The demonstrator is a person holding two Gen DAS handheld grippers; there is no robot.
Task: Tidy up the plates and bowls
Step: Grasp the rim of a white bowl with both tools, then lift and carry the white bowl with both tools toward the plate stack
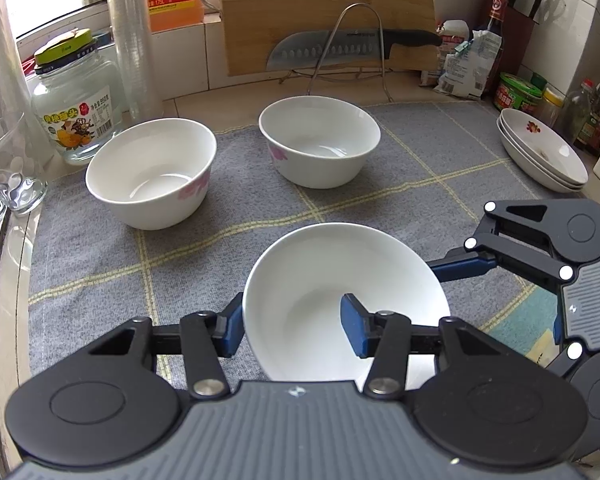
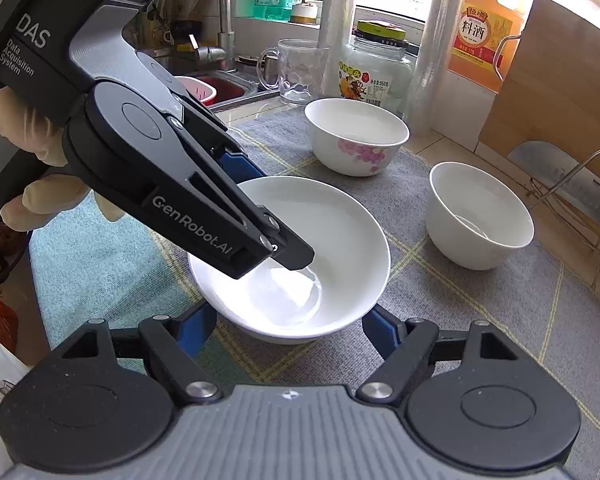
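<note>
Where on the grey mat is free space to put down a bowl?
The mat is bare between the right flowered bowl and the stacked plates, and left of the near plain bowl. It is crowded at that bowl, where both grippers meet.

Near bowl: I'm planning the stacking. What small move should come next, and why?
Probably lift the near bowl slightly off the cloth: the left gripper already clamps its rim, one finger inside, while the right gripper only flanks it, open.
</note>
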